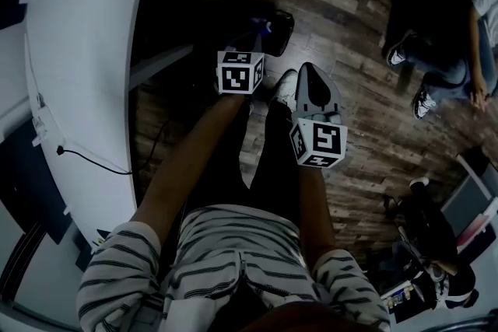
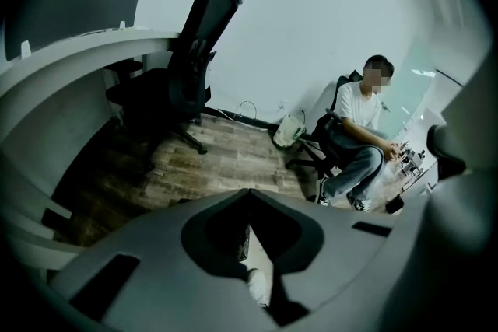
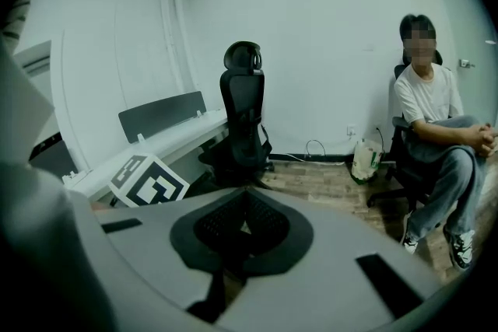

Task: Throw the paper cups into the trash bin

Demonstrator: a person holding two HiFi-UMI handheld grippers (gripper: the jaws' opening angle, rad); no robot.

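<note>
Hanging shut, left tongs (image 2: 249,202), right tongs (image 3: 247,202), seemingly empty

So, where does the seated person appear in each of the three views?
Head view: person in the top right corner; mostly legs and shoes show.
Left gripper view: person right of middle, on a chair.
Right gripper view: person at the far right.
Shared landmark: the white desk, left in every view.

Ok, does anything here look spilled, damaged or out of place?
Nothing spilled or damaged. One oddity: no paper cup or trash bin is in view, and the left gripper and right gripper are both shut, empty, over the brown wood-plank floor.
</note>
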